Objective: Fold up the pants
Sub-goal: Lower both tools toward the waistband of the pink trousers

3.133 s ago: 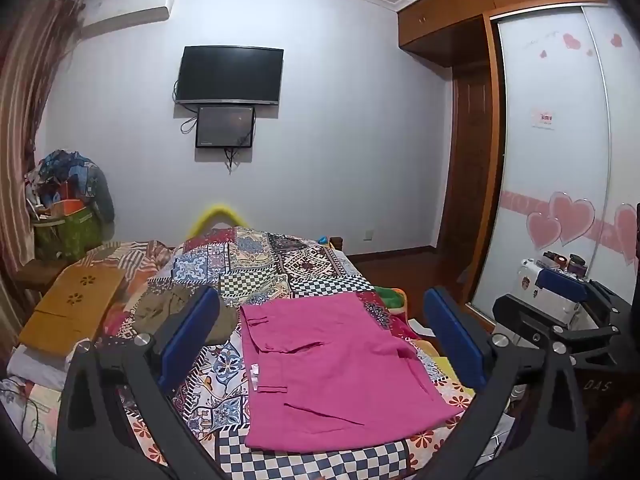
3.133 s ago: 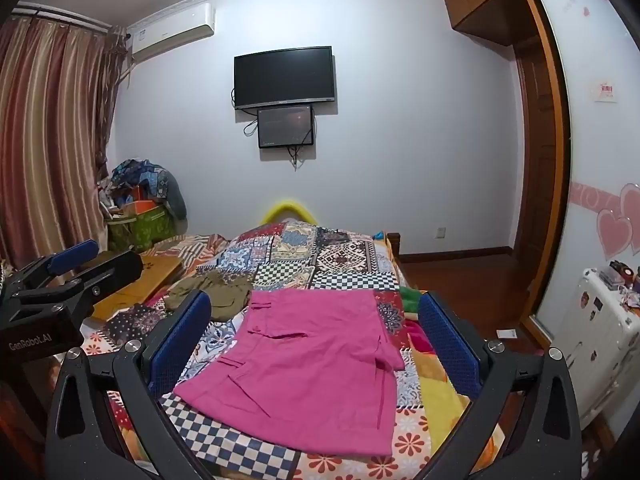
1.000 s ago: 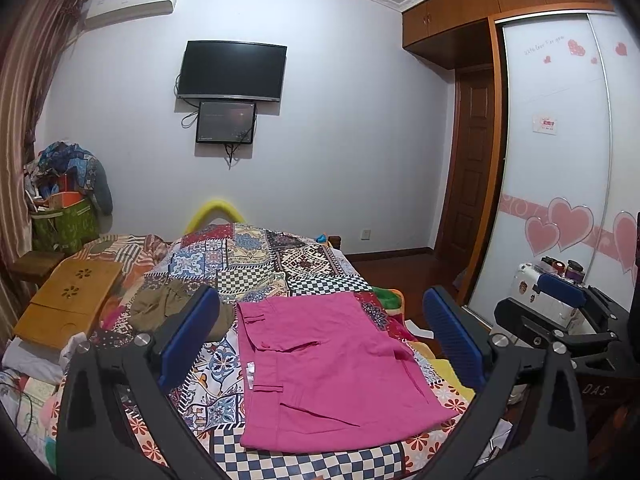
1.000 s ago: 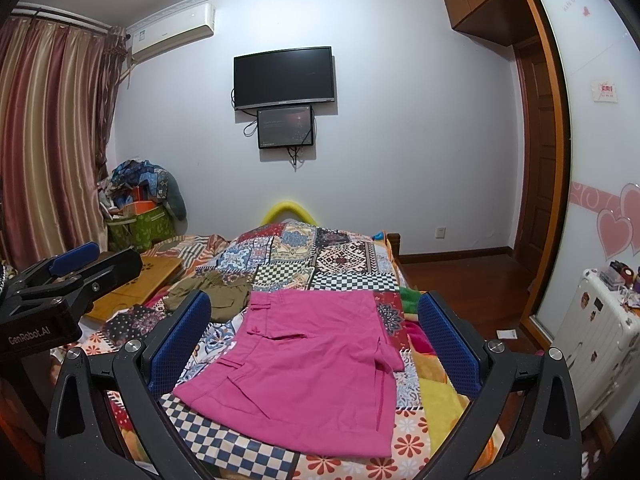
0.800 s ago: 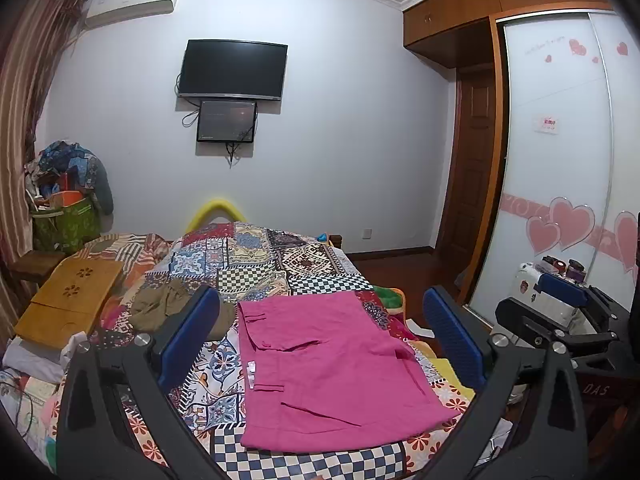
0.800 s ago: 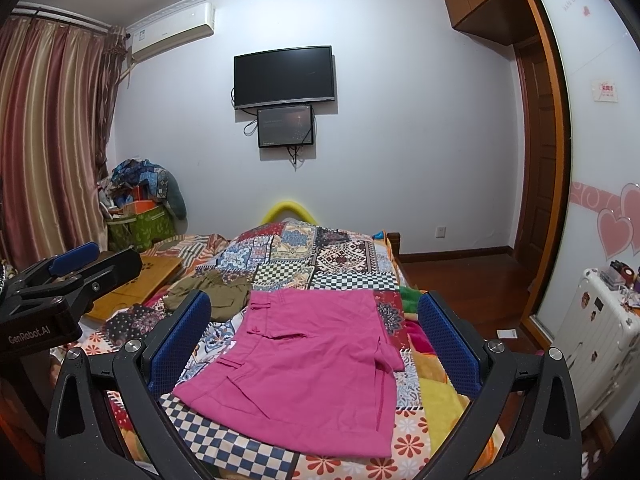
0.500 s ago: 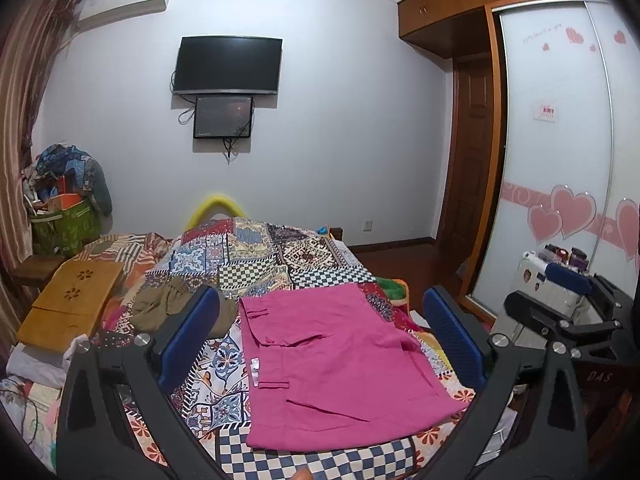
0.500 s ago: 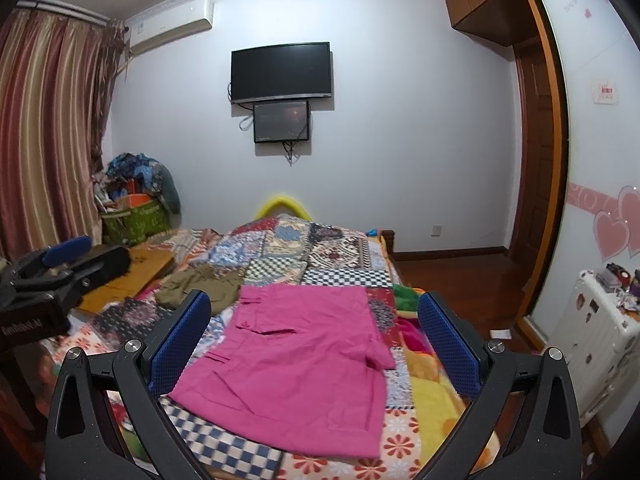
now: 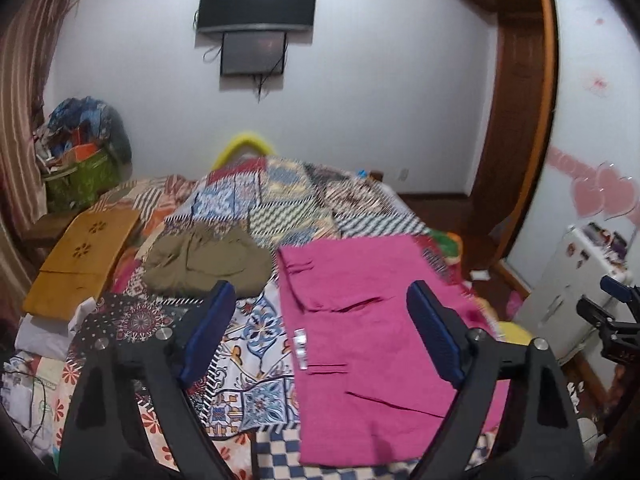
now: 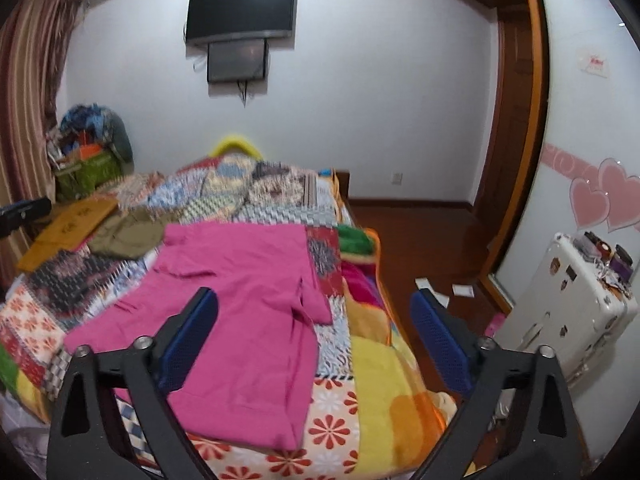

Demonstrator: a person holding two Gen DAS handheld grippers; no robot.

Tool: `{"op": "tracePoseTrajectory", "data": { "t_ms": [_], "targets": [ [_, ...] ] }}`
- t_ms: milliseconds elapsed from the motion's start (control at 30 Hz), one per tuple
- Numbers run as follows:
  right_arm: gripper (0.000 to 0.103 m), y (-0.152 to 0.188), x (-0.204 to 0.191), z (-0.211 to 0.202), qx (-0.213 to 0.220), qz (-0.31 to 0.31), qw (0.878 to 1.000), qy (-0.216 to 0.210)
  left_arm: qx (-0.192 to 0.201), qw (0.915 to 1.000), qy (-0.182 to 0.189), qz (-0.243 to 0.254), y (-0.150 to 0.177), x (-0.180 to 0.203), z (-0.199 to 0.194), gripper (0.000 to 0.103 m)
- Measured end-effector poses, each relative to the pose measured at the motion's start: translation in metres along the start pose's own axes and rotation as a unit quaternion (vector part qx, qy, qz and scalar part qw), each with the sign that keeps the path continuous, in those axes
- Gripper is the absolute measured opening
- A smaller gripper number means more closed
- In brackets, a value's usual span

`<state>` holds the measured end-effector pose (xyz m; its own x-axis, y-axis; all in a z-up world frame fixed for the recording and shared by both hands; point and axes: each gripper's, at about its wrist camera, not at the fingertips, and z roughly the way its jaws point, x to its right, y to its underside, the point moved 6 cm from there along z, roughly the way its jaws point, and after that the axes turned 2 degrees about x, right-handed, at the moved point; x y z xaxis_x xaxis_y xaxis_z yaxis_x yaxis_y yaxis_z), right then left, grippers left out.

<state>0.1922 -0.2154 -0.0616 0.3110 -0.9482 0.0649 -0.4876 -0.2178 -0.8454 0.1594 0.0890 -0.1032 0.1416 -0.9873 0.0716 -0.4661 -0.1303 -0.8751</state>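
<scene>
Low in both frames, our left gripper (image 9: 320,336) and right gripper (image 10: 314,340) are closing, empty, above the pink pants (image 9: 372,320). We are reaching; next we grab the near edge.

Above the pink pants (image 9: 372,320) your path is open: nothing stands on them or over the near part of the patchwork bed (image 9: 256,344). To their far left an olive garment (image 9: 200,260) lies just beside them, and a wooden lap tray (image 9: 80,256) sits at the bed's left edge. On the right, bare floor (image 10: 420,240) runs alongside the bed, then a white suitcase (image 10: 560,312) blocks the way.
</scene>
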Motion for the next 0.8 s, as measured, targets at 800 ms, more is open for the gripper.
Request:
{"op": "tracePoseTrajectory", "data": {
  "t_ms": [800],
  "targets": [
    [0.054,0.052,0.004,0.174,-0.203,-0.034,0.977,-0.06,-0.217,0.974,0.039,0.051,0.083,-0.008,0.205,0.058]
  ]
}}
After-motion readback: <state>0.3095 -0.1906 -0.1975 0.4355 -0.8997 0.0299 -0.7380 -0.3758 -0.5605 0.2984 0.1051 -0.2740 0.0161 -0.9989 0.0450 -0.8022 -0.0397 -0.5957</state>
